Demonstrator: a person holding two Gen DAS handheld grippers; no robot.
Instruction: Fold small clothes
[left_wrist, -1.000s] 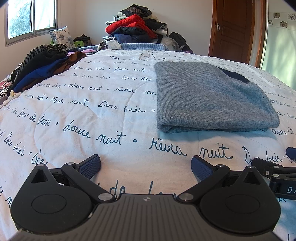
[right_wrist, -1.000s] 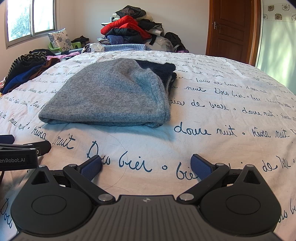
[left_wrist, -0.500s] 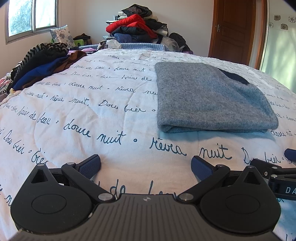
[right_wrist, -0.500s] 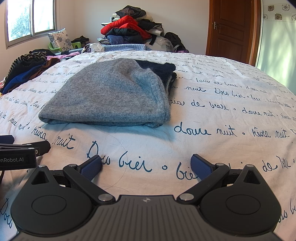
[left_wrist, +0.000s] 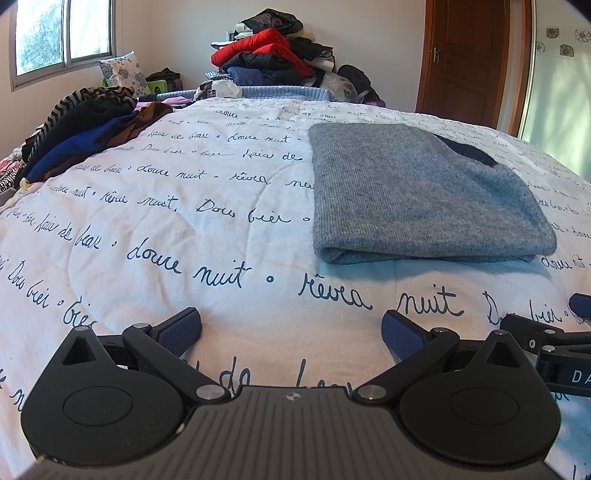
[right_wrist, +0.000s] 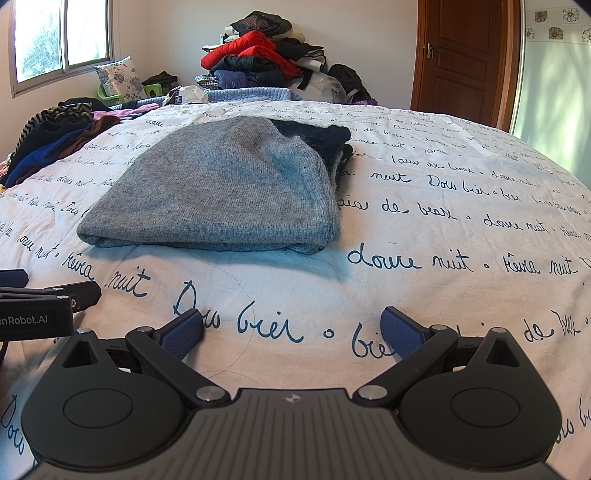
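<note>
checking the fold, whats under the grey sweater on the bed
A dark navy layer pokes out from beneath the grey sweater at its far right edge. How far it extends underneath is hidden. Below both lies the white quilt with blue script.

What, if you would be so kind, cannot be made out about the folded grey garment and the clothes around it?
- Grey sweater: its inner layers and underside are hidden by its own top fold in both views.
- Dark garment: mostly covered by the sweater; its kind is unclear.
- Far clothes pile: too small and tangled to count.
- Left clothes heap: cut off by the left wrist view's edge.
</note>
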